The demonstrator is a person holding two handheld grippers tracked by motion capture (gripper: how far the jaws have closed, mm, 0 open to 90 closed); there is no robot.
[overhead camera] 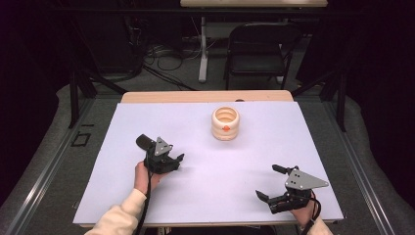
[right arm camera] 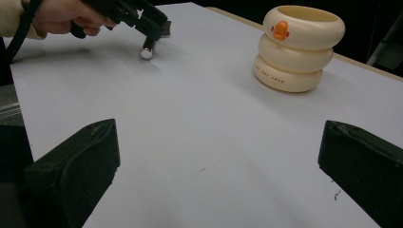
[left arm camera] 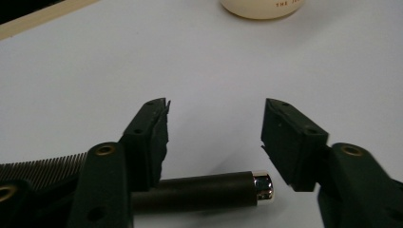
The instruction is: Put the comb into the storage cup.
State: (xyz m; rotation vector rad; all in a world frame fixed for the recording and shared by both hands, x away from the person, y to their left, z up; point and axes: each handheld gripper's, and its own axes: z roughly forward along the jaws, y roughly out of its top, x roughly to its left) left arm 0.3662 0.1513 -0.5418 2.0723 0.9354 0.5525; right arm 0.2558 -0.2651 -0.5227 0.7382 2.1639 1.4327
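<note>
Here the left claw [overhead camera: 177,159] hovers low, open over a dark brush [left arm camera: 204,191]; the right claw [overhead camera: 270,182] gapes wide, empty.

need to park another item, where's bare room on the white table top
Widest bare patch: mid-table between the left gripper, the right gripper and the cream ringed holder. The far left corner of the table top is bare too. Crowded near the left gripper, where a dark comb handle lies under its open jaws.

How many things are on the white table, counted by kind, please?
Cream ringed holder: 1
Dark comb with a gold-tipped handle: 1
Total: 2, with the comb lying under the open left gripper.
</note>
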